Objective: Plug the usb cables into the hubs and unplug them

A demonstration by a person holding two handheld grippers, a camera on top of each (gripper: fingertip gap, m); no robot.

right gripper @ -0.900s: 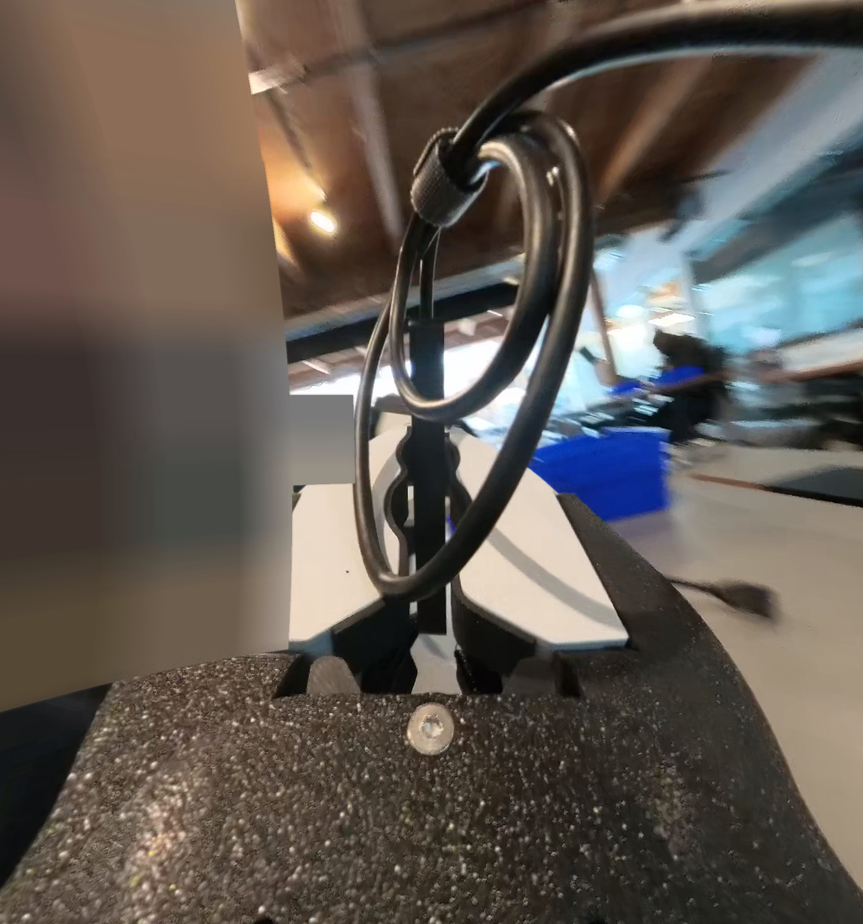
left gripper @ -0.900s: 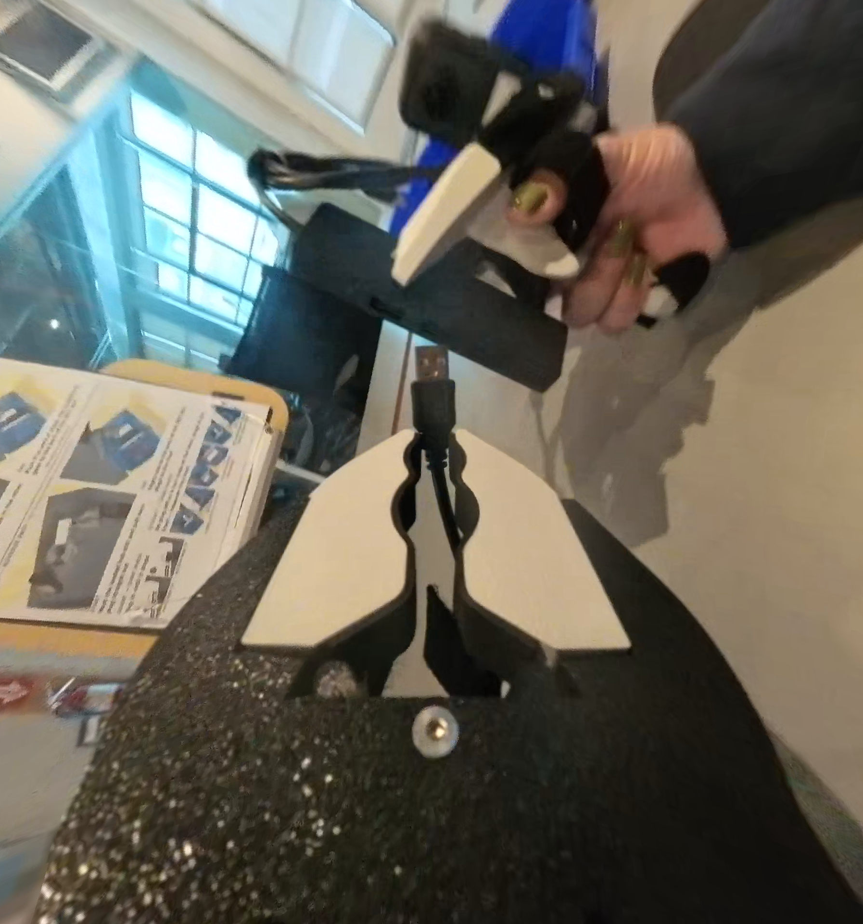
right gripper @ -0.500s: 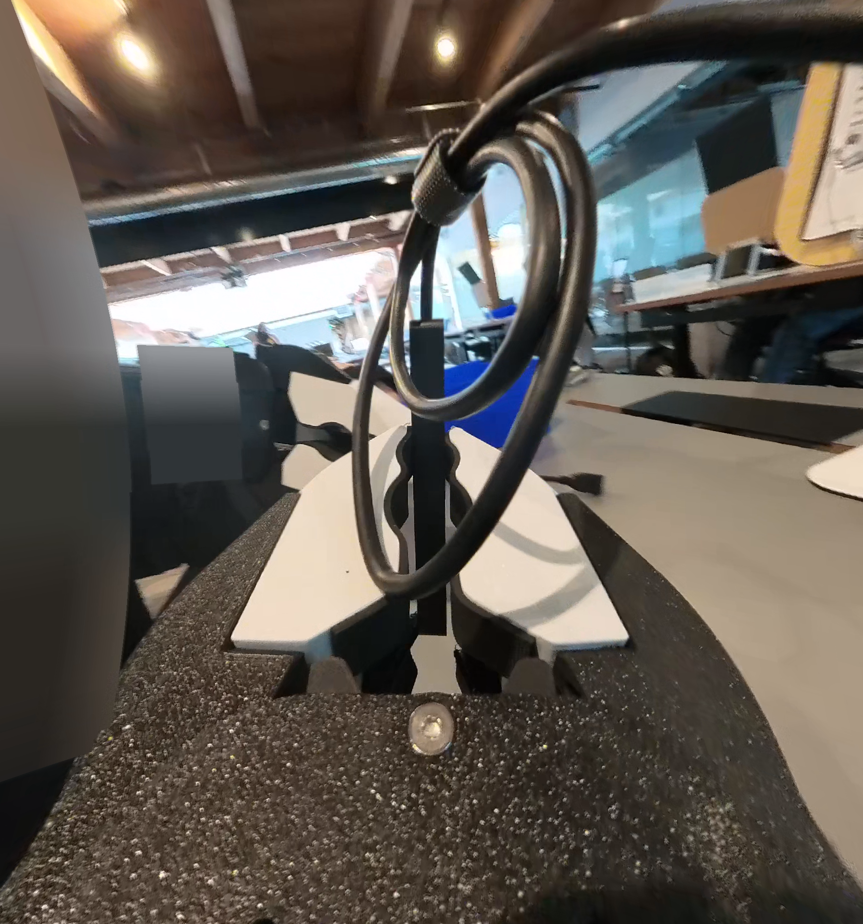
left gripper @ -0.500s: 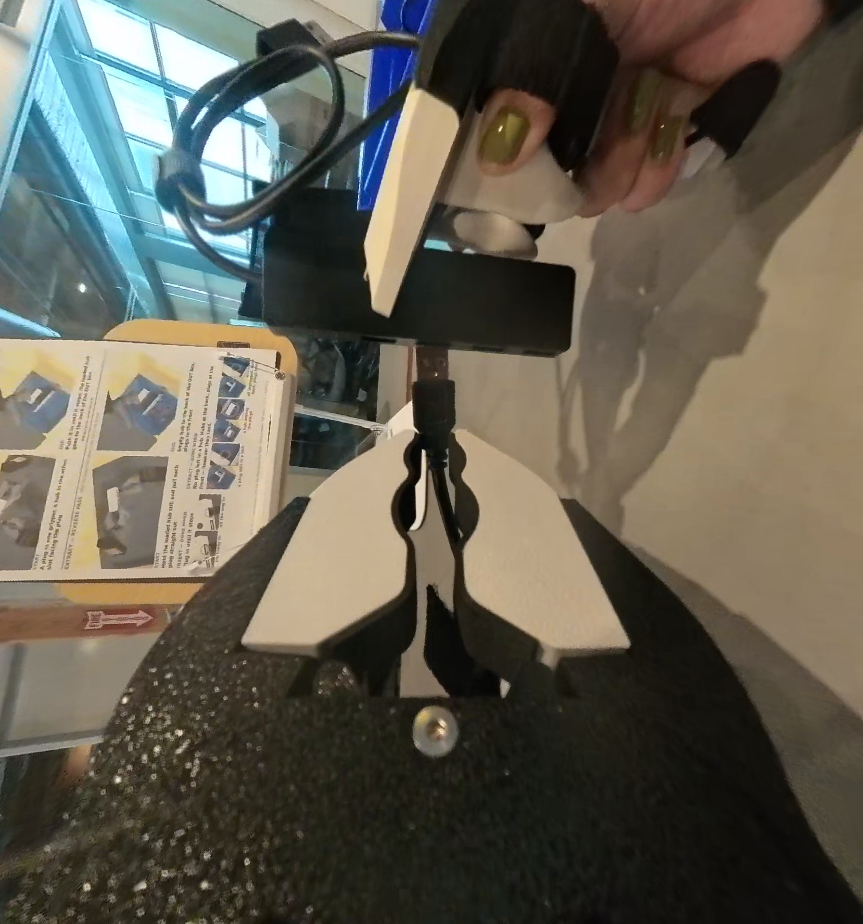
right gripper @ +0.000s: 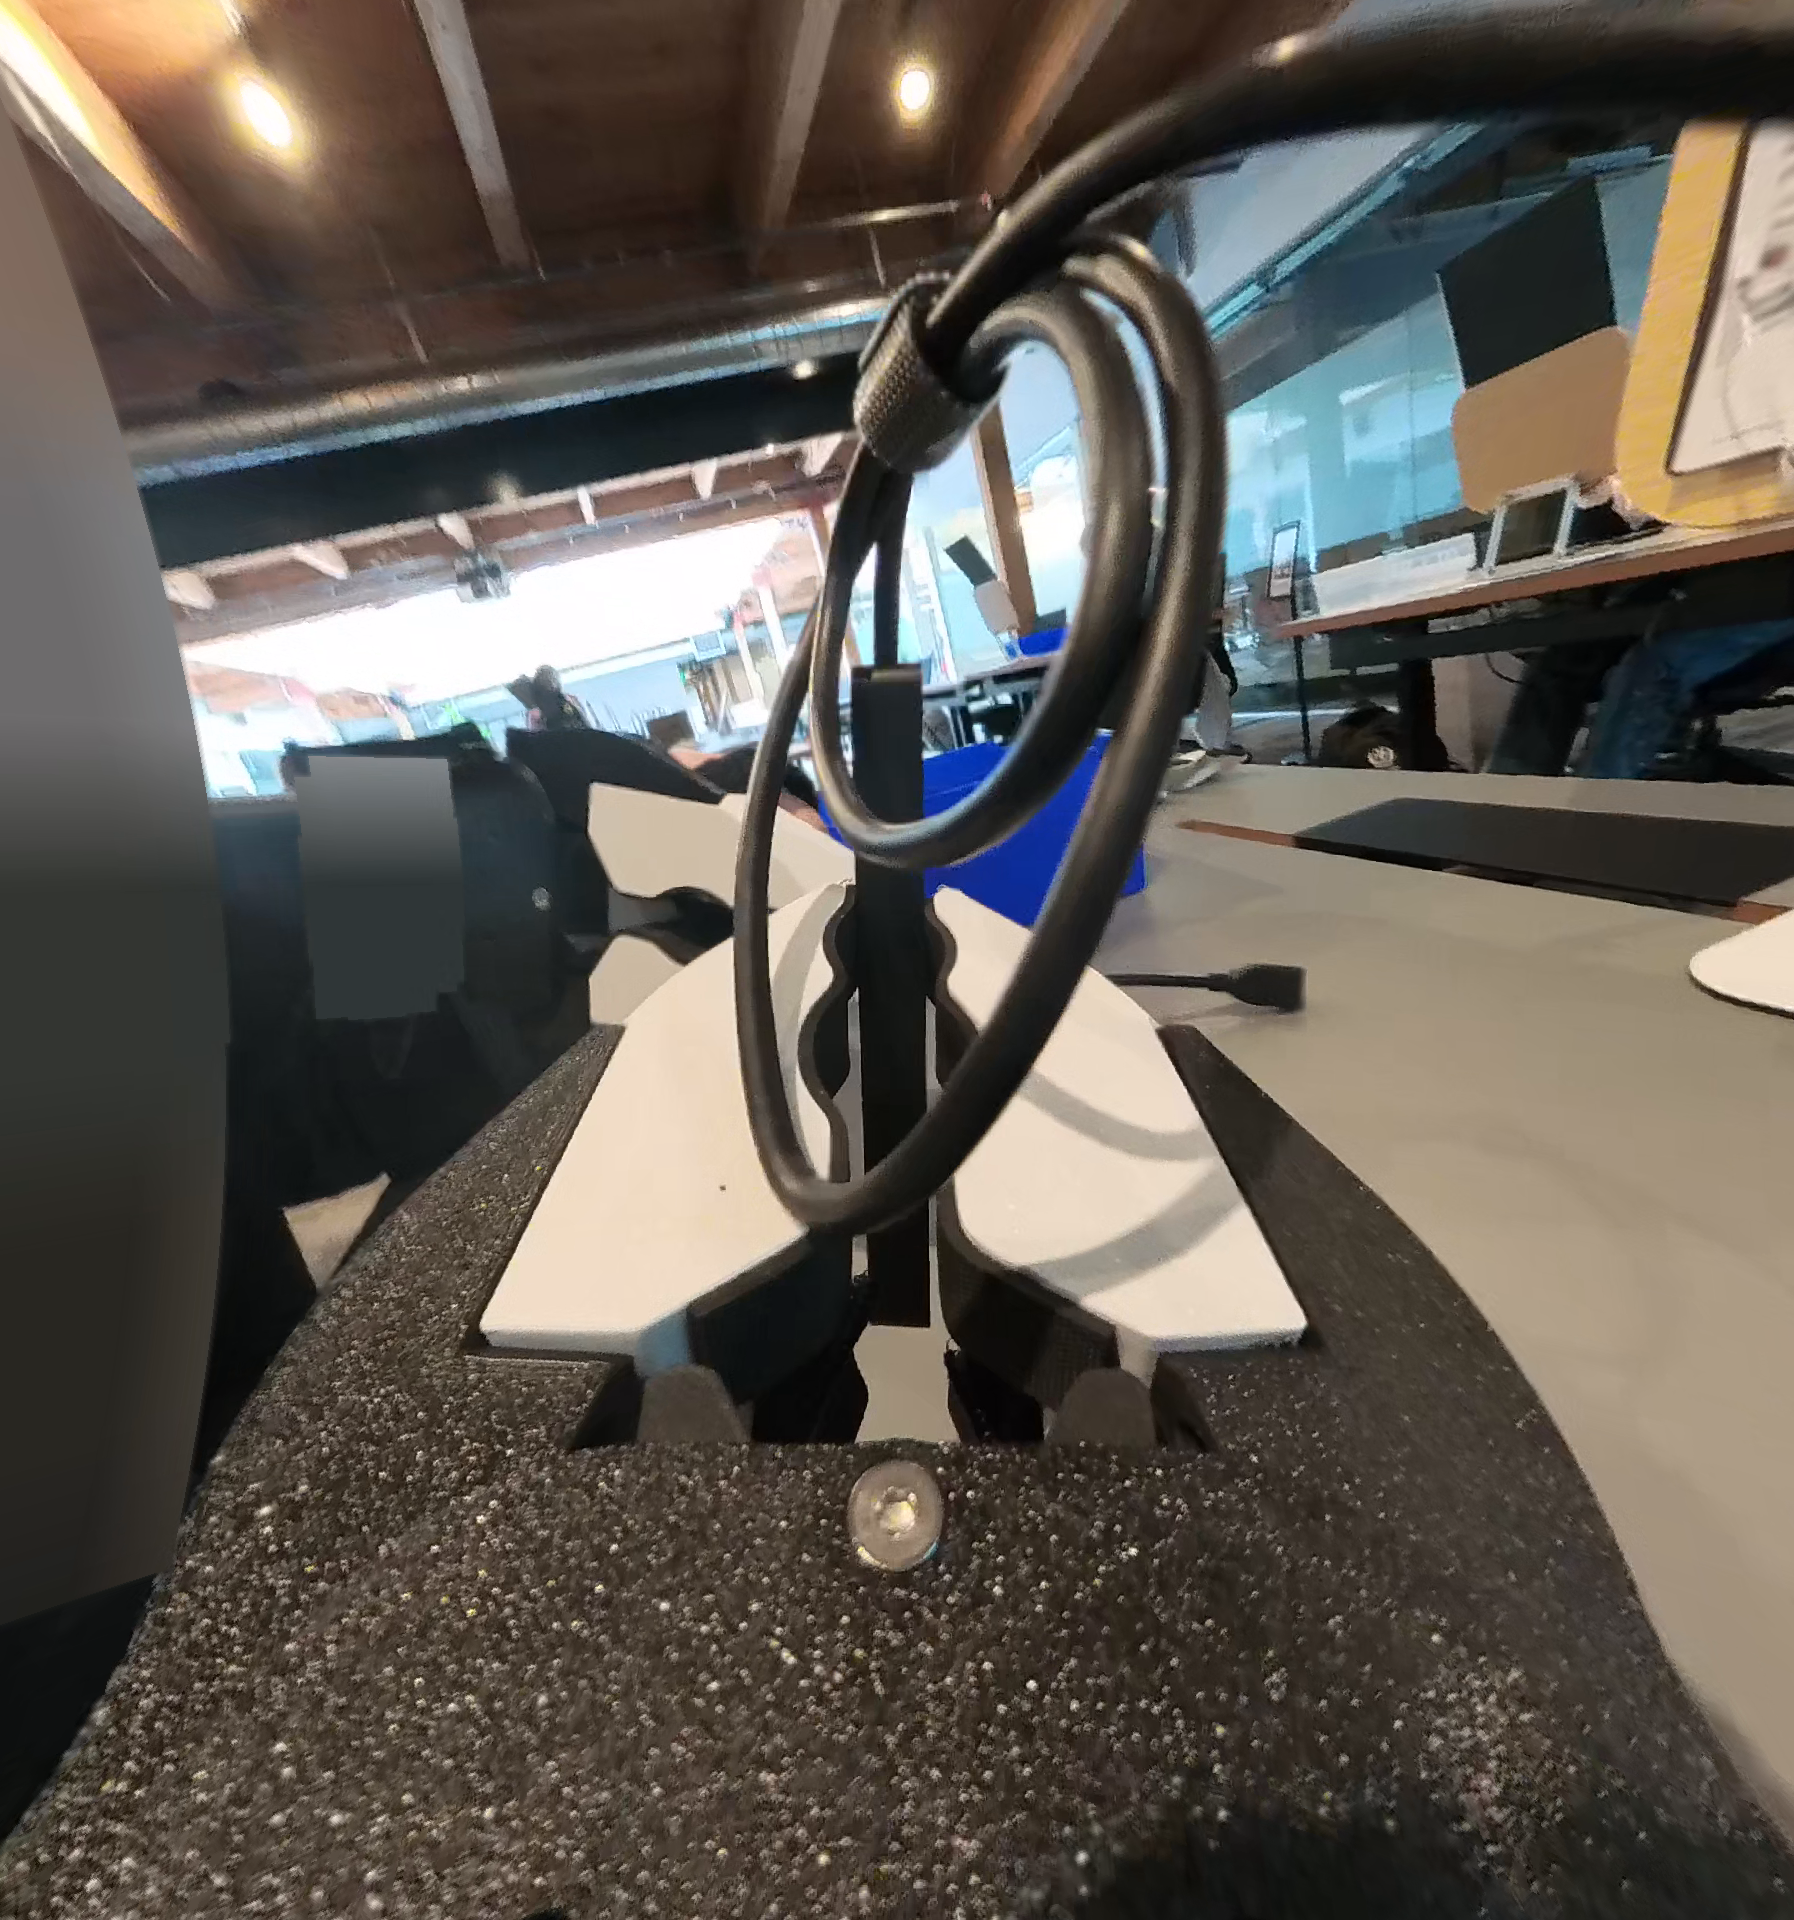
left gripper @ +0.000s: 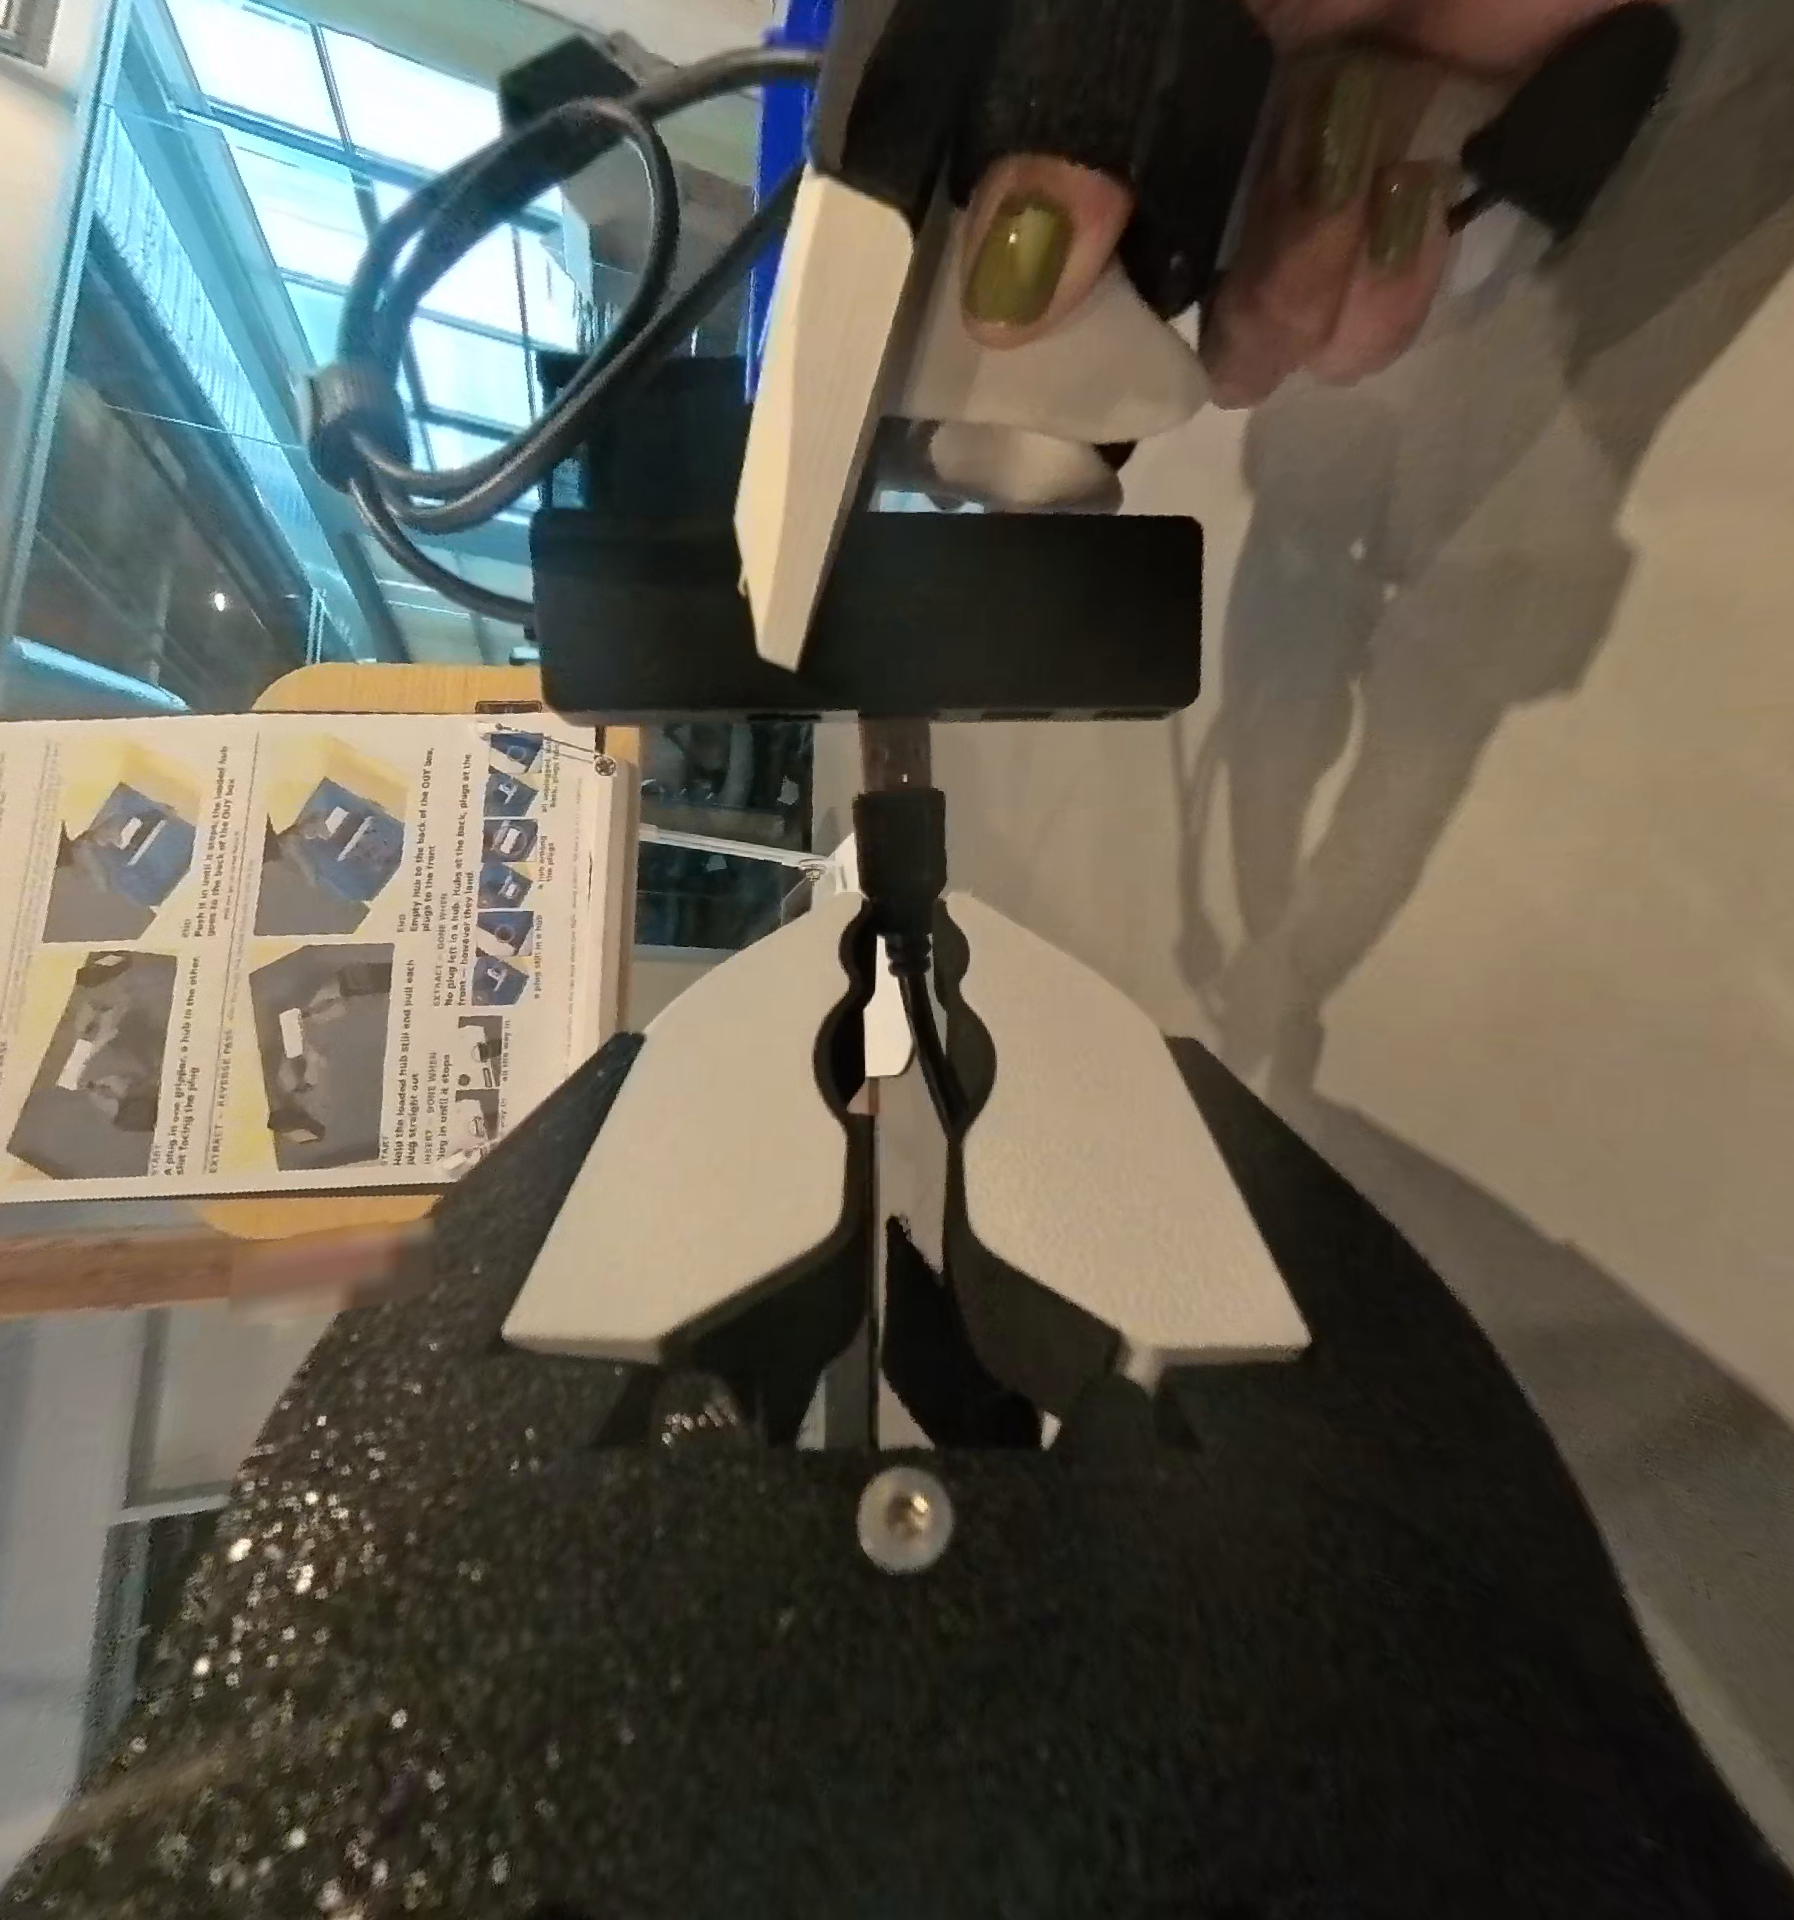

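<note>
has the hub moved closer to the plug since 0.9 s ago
Yes. In the left wrist view the hub has come down toward the left hand-held gripper; the plug held there now has its metal tip at the hub's edge, gap closed.

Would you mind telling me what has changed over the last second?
The black hub in the right gripper and the USB plug in the left gripper have closed together; the metal tip now meets the hub's edge. Both grips stay shut.

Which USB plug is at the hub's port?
The USB plug held in the left tongs, its metal tip at the hub. The other plug lies loose on the table.
</note>
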